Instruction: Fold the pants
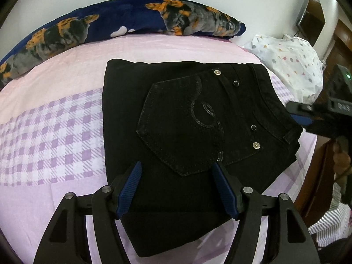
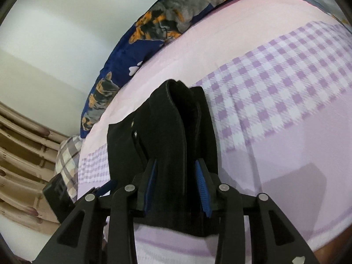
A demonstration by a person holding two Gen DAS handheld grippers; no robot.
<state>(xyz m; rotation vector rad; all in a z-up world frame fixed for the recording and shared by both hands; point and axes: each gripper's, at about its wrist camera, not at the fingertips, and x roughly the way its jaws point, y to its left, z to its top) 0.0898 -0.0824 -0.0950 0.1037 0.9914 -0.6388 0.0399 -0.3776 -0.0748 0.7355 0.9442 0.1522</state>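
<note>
Colours as I read them from both wrist cameras. Pants (image 1: 176,114): solid black, with black stitching outlining the back pocket (image 1: 182,127), a curl of black sequins on it, and small silver and dark rivets. Bed sheet (image 1: 55,132): pale pink at the far side, then a band of purple-and-white check, then plain lilac nearest me. Blanket (image 1: 123,22) along the wall: navy blue, printed with grey-black-and-orange dogs and white paw marks. Bag (image 1: 294,63) at the bed's far corner: white with small pastel dots and triangles. I note blue ribbed pads (image 1: 129,189) on black fingers, same on the right gripper (image 2: 176,189). Curtain (image 2: 19,176): beige. Wall: off-white.
</note>
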